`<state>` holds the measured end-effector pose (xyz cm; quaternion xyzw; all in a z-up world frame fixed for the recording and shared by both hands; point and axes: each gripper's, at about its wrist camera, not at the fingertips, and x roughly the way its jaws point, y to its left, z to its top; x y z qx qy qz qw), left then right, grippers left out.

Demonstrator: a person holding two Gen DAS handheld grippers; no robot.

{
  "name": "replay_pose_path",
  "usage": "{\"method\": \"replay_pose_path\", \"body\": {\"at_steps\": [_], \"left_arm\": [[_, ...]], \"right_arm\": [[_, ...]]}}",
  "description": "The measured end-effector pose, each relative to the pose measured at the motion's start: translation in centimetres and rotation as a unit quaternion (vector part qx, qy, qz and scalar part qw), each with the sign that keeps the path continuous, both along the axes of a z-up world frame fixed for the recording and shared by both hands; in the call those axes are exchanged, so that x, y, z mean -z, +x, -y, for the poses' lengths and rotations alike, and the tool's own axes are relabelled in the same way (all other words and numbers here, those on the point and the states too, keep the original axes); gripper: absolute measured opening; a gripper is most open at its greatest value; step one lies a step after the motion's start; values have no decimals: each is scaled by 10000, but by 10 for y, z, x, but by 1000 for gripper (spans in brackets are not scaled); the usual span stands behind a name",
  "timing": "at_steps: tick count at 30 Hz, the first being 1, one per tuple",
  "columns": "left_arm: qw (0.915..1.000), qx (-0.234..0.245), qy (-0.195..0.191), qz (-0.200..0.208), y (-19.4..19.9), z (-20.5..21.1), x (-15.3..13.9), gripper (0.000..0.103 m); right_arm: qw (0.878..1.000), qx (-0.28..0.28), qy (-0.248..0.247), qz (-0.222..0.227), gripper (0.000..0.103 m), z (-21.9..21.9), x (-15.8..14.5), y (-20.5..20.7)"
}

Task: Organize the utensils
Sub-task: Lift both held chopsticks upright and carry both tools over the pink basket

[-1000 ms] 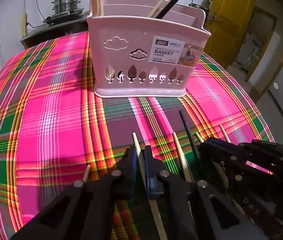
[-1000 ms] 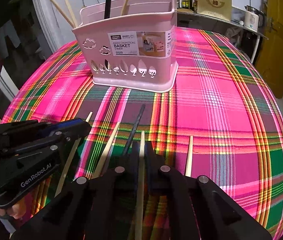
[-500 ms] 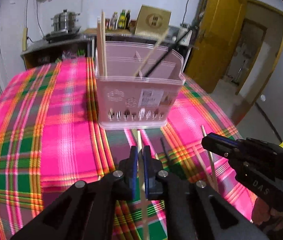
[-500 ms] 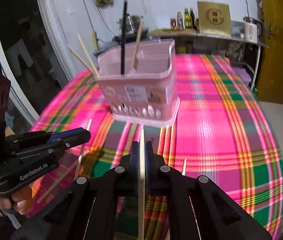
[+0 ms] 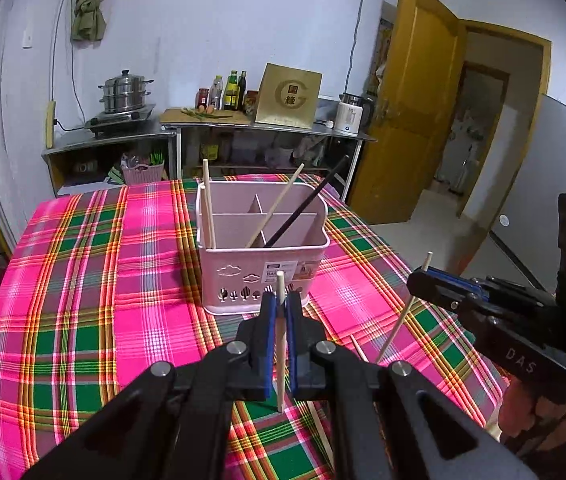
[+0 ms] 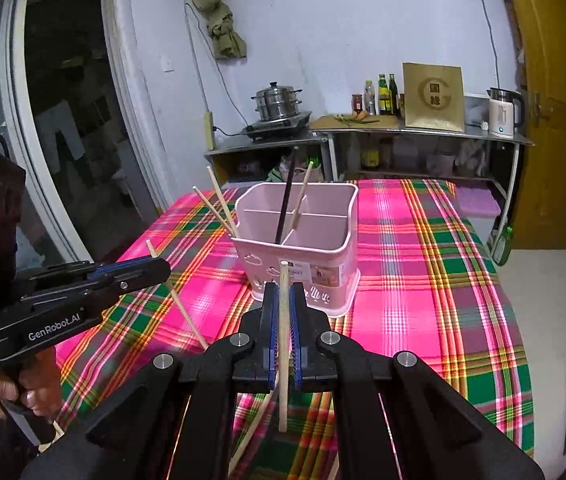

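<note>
While both sticks lay flat on the cloth a second ago, I now have them lifted clear, so the pick-up is done and the carry to the holder comes next. On my left, the left gripper (image 5: pixel 281 310) has its fingers narrowed onto a pale wooden chopstick (image 5: pixel 280 344), which stands nearly upright between the blue pads, its tip poking above them and its lower end hanging below, off the plaid tablecloth (image 5: pixel 83 280). Ahead of those fingertips sits the pink utensil basket (image 5: pixel 263 276), split by inner walls into compartments. Its left compartment holds two pale chopsticks (image 5: pixel 207 204) leaning on the rim; further right a pale one (image 5: pixel 275 210) and a black chopstick (image 5: pixel 307 206) cross at a slant, though I cannot tell exactly which cells their feet rest in. Moving right, the right gripper (image 6: pixel 283 312) is likewise pinched tight on its own pale chopstick (image 6: pixel 283 344), upright between the pads, with the basket (image 6: pixel 303 248) just beyond the fingertips. Below the right fingers at least one loose chopstick (image 6: pixel 255 420) lies on the cloth, so I judge more rounds remain. Each held stick needs tipping over the rim before I let go.
</note>
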<state>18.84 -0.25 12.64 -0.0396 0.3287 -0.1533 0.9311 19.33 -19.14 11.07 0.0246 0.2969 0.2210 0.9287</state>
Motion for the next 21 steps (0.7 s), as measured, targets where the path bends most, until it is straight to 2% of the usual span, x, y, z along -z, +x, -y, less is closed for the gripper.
{"method": "replay_pose_path", "body": {"at_steps": [8, 21], "left_arm": [[10000, 69, 42, 36, -6, 1, -8, 6], [9994, 136, 109, 304, 6, -6, -51, 6]], "right_arm": [[9999, -47, -41, 106, 5, -1, -10, -5], [9985, -259, -61, 475, 5, -14, -43, 1]]}}
